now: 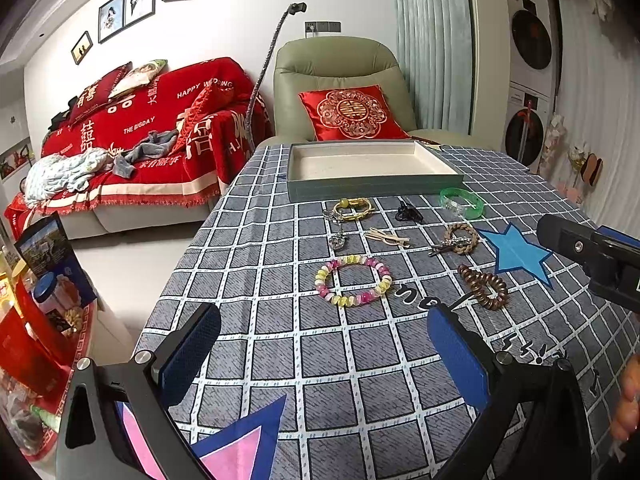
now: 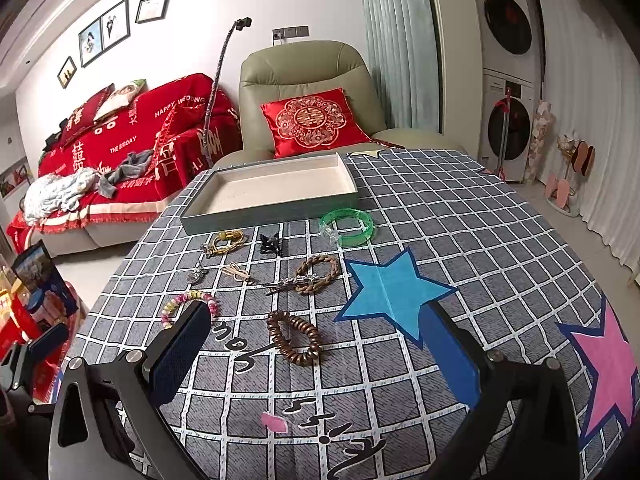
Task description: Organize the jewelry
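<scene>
On the left, the left gripper [image 1: 324, 356] hovers above the checked grey tablecloth [image 1: 280, 320] with its two blue padded fingers spread wide and nothing between them. Just ahead of it lies one round bracelet of glossy pink, yellow and white beads [image 1: 353, 280]. Farther back, near the tray, one gold-coloured cord bracelet [image 1: 352, 209] lies next to a small silver chain with a pendant [image 1: 337, 236], and beside them is one pale flat hair clip [image 1: 386, 237]. One black claw clip [image 1: 408, 213] with sharp teeth sits in the middle. The tray [image 1: 372, 188] is rectangular and shallow, grey-green outside and cream inside, and holds no jewelry. To the right are one brown braided bracelet [image 1: 462, 239], a silver clip touching it, one transparent green plastic bangle [image 1: 462, 202] and one brown spiral hair tie [image 2: 294, 338]. The right gripper [image 2: 316, 356] hangs above this spiral tie, its fingers also wide apart and holding nothing.
</scene>
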Demonstrator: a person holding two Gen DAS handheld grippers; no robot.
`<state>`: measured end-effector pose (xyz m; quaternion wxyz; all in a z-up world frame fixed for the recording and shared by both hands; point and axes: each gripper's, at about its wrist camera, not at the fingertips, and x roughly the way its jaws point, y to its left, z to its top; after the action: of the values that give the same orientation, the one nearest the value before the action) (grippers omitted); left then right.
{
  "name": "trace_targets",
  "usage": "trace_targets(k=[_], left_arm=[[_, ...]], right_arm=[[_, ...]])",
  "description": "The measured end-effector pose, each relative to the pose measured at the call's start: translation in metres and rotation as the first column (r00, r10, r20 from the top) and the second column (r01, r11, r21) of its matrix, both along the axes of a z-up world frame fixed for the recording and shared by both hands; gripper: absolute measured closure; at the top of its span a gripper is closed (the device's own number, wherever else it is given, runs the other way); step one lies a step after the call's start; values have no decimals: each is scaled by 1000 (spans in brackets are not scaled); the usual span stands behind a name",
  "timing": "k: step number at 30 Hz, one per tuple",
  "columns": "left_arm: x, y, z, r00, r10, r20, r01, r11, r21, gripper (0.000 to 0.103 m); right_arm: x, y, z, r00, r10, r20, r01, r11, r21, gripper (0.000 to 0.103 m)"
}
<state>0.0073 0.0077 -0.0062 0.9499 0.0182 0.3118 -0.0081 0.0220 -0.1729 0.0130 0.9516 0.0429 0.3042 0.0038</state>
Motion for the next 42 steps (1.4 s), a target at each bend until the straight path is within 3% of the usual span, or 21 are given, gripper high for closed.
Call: trace_targets(k=[8,13,20,25,28,31,32,34,37,38,39,41,42], left_arm=[[11,2,-6,999,-21,-50,20,1000,-22,0],[37,10,-10,992,-32,-123,28,999,-36,0],[99,23,-22,964,-79,-255,63,995,-71,0],[118,18,-34,945,-134,-297,115,990,-81,0],[127,12,-41,933,-155,-324,136,987,-81,2],[135,8,-52,913,-165,-372,140,986,-93,6],[135,7,-53,916,-160,-368,139,987,-82,6],[134,3,-53,916,-166,-364,155,986,-60,6],[130,-3,-52,922,-192,-337,187,981,-48,20],[127,-7,-50,923,-206,-324,204,978,-42,32],[126,-9,-48,924,-220,-314,220,975,-36,52],[124,-14,-47,917,-253,-308,257,966,-29,79],[123,-16,-46,913,-265,-309,269,963,-30,79]], right_arm=[[10,-2,-6,999,-7,-39,7,1000,2,0],[27,-9,-15,992,-37,-117,35,999,-25,0],[59,-24,-38,962,-32,-270,32,999,-5,0],[76,-22,-56,941,-3,-339,-6,1000,-25,0],[83,-16,-65,927,15,-374,-32,999,-40,6],[90,-9,-76,912,26,-409,-54,997,-57,21],[91,-7,-78,906,28,-422,-58,997,-59,30],[91,-2,-79,909,25,-416,-67,994,-86,33],[90,3,-78,908,41,-416,-83,993,-84,41],[89,5,-78,909,51,-414,-93,992,-80,50],[89,6,-77,909,55,-412,-97,992,-81,56],[88,8,-75,908,59,-415,-99,992,-77,88],[89,8,-75,907,59,-417,-98,993,-71,89]])
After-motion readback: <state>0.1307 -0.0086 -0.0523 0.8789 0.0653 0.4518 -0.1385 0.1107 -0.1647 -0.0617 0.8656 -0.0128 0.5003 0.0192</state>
